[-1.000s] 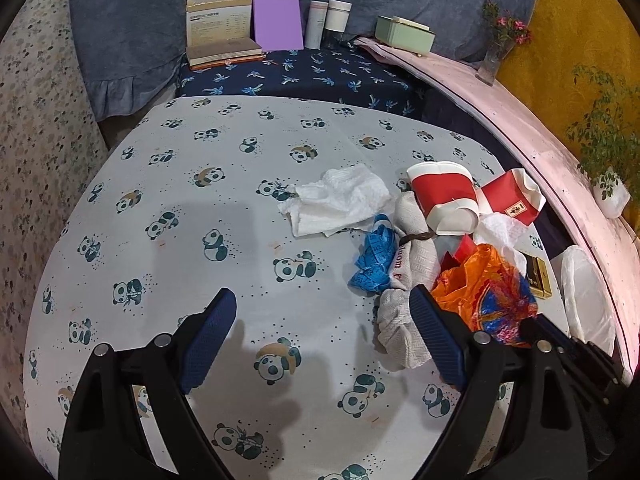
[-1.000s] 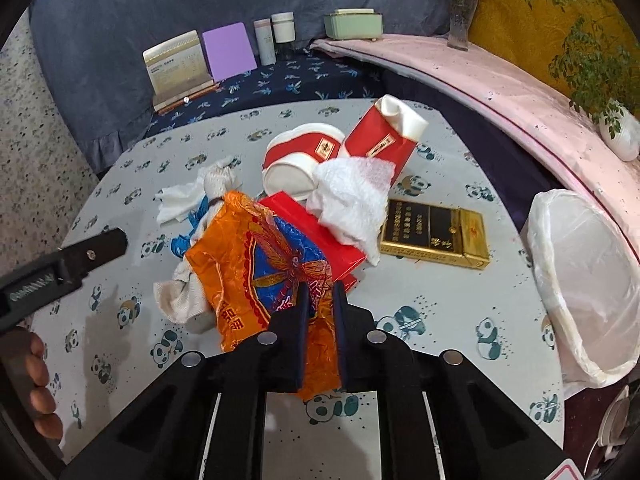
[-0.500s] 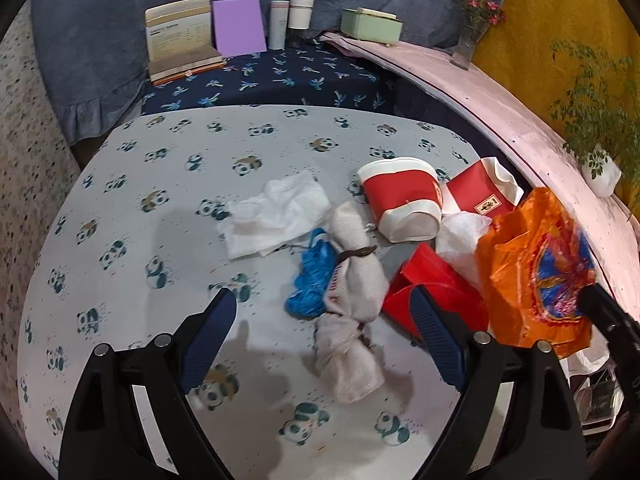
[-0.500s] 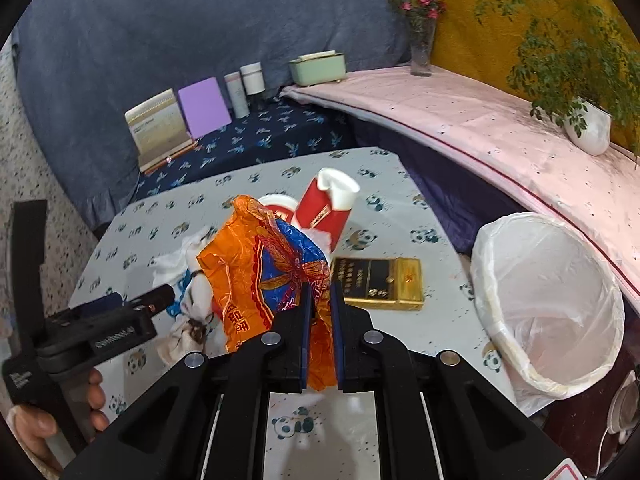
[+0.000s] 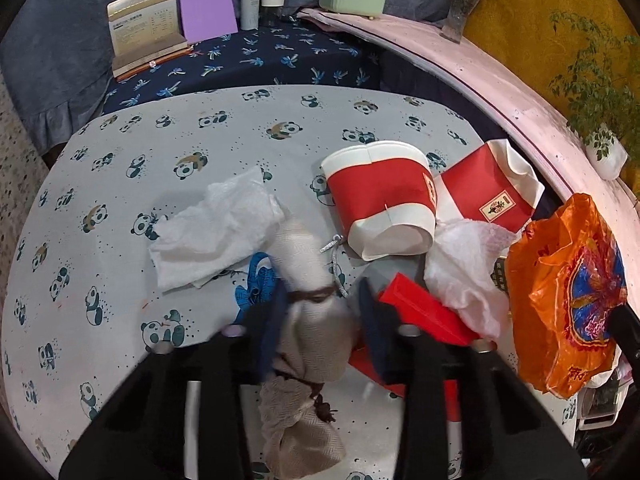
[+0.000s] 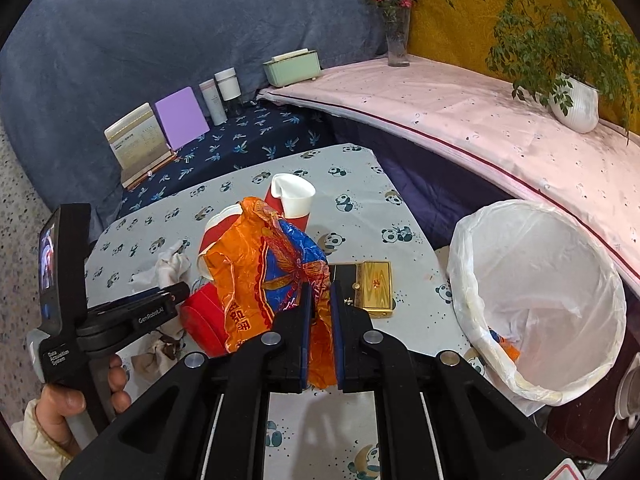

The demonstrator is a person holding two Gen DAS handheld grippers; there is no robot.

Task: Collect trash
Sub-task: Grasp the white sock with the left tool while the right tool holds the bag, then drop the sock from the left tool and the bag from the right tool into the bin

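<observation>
Since the frame half a second ago, the left gripper [image 5: 318, 332] has advanced over the knotted beige woven cloth bundle [image 5: 308, 344], its two fingers now narrowed to either side of the bundle; motion blur prevents confirming firm contact. Right gripper [image 6: 319, 312] remains pressed together on the crinkled orange-and-blue plastic bag [image 6: 272, 276], which hangs lifted above the panda-print tablecloth [image 6: 360, 216].

Beside the left gripper lie a flat glossy red carton [image 5: 424, 316], a crumpled white paper tissue [image 5: 216, 232], a scrap of blue plastic [image 5: 256, 284] and a second crumpled white tissue [image 5: 464, 276]. Farther out lie a cylindrical red-and-white paper cup [image 5: 380, 200] on its side and a squashed red-and-white paper cup [image 5: 492, 192] just beside it.

To the right of the right gripper, a rectangular gold-and-black box [image 6: 368, 288] lies flat. A bin lined with a translucent white plastic bag [image 6: 536, 296] stands off the table's edge, mouth open, with scraps at its bottom.
</observation>
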